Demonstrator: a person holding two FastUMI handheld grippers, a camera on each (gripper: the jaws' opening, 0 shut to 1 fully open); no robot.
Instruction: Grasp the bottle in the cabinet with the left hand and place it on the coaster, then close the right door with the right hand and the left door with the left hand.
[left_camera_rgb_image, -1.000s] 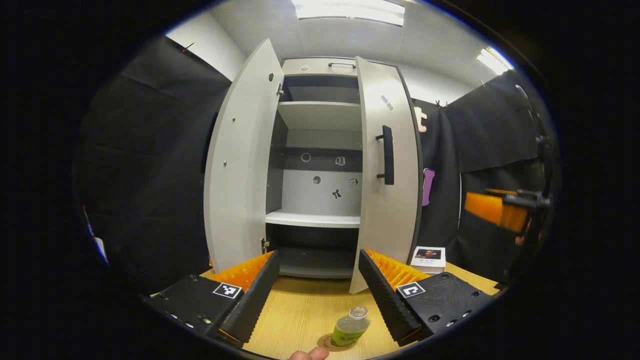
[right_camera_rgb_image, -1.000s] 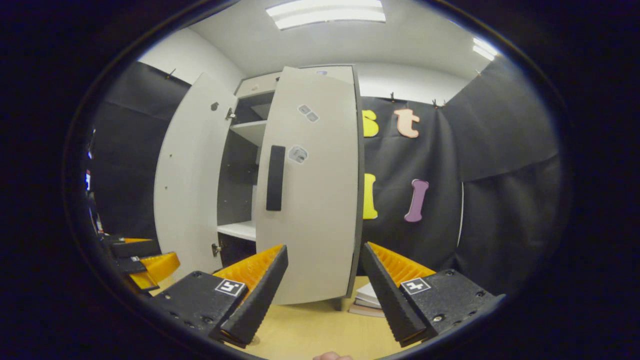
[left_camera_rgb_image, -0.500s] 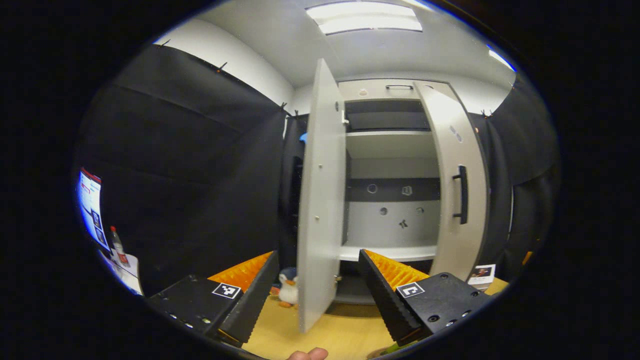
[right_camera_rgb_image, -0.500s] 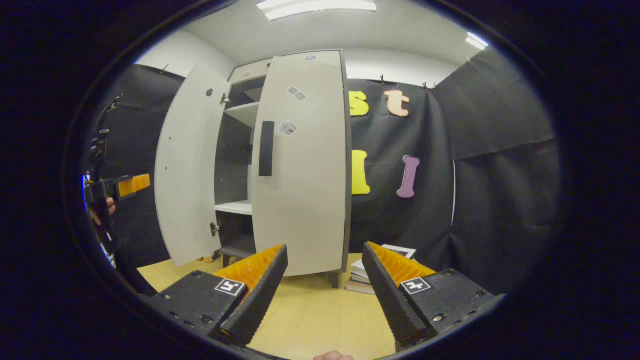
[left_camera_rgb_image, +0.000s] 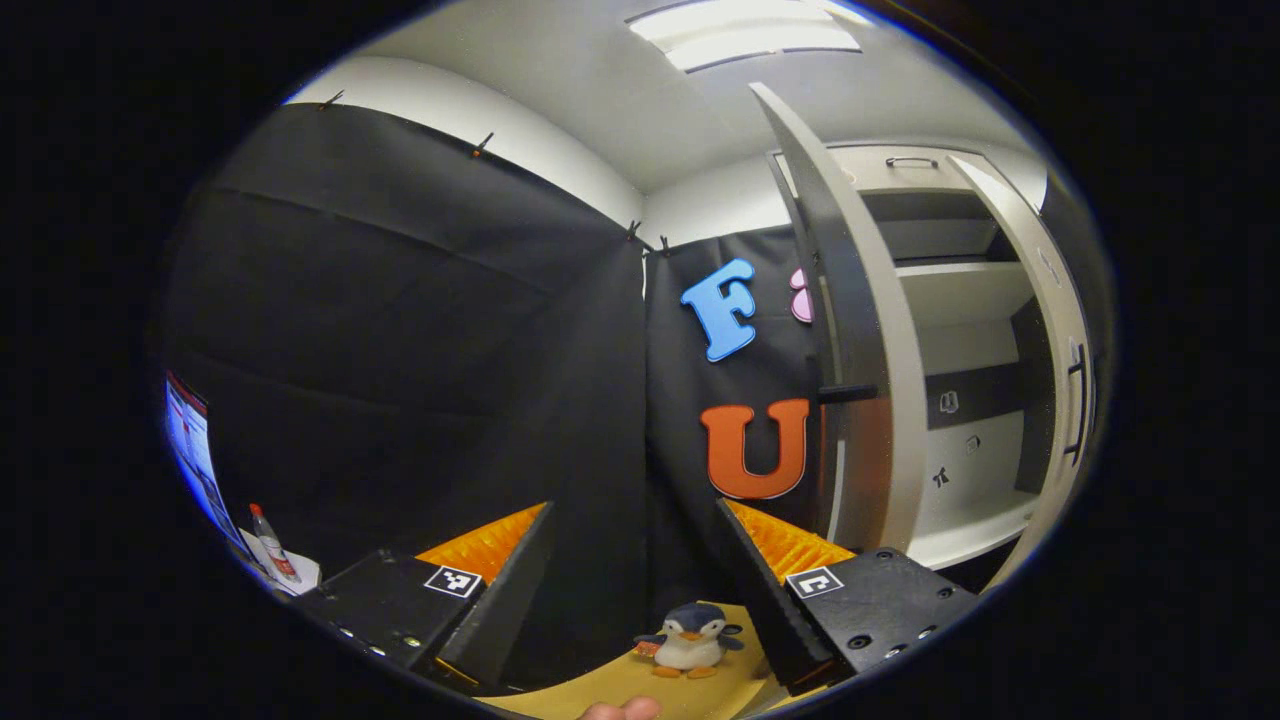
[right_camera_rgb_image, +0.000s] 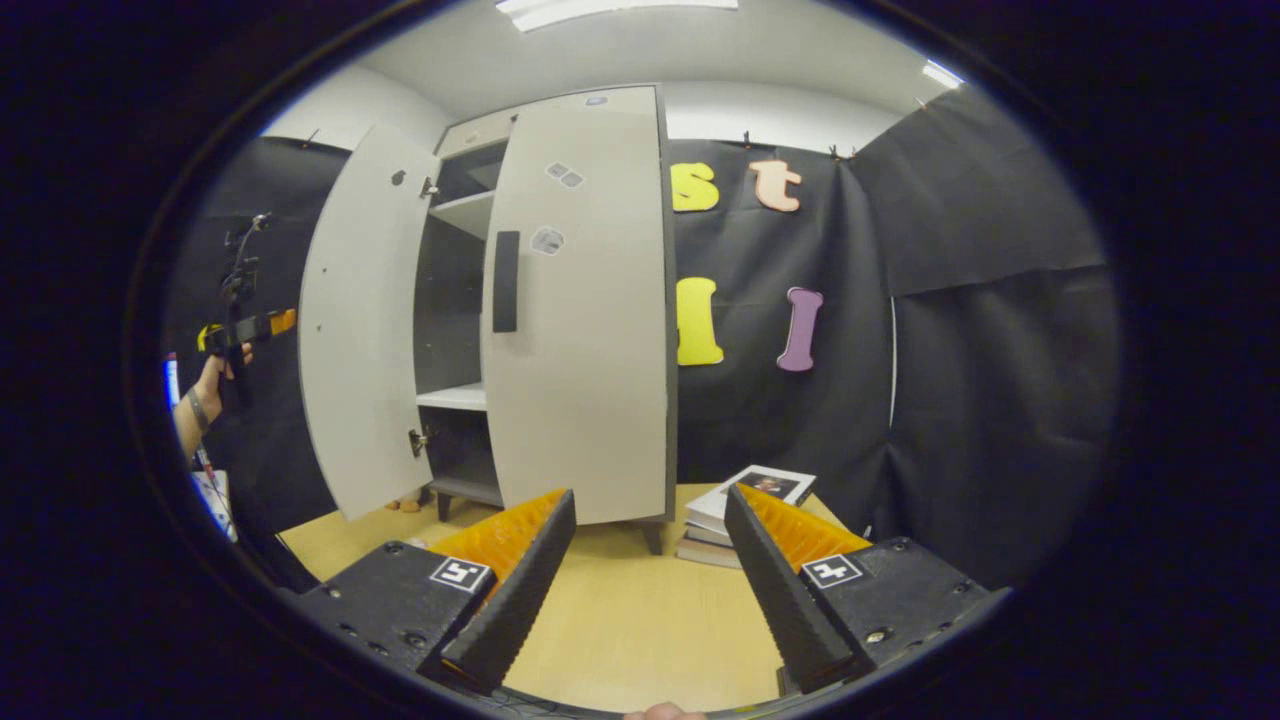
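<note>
My left gripper (left_camera_rgb_image: 635, 508) is open with nothing between its fingers, off the outer side of the cabinet's left door (left_camera_rgb_image: 865, 330), which I see nearly edge-on. Past that door are the cabinet's shelves (left_camera_rgb_image: 965, 290) and the right door (left_camera_rgb_image: 1072, 400). My right gripper (right_camera_rgb_image: 650, 494) is open and empty above the wooden table (right_camera_rgb_image: 640, 620), facing the right door (right_camera_rgb_image: 585, 300) and its black handle (right_camera_rgb_image: 506, 282) from a distance. The right door stands ajar. The left door (right_camera_rgb_image: 350, 320) is swung wide. A hand holds the left gripper (right_camera_rgb_image: 245, 325) out beyond the left door.
A toy penguin (left_camera_rgb_image: 690, 638) sits on the table by the cloth wall below my left gripper. A small red-capped bottle (left_camera_rgb_image: 270, 545) and a lit screen (left_camera_rgb_image: 188, 440) are at far left. A stack of books (right_camera_rgb_image: 745, 500) lies right of the cabinet.
The left gripper has swung left, from facing the cabinet's opening to the outer side of the left door. The right gripper has drawn back from the right door.
</note>
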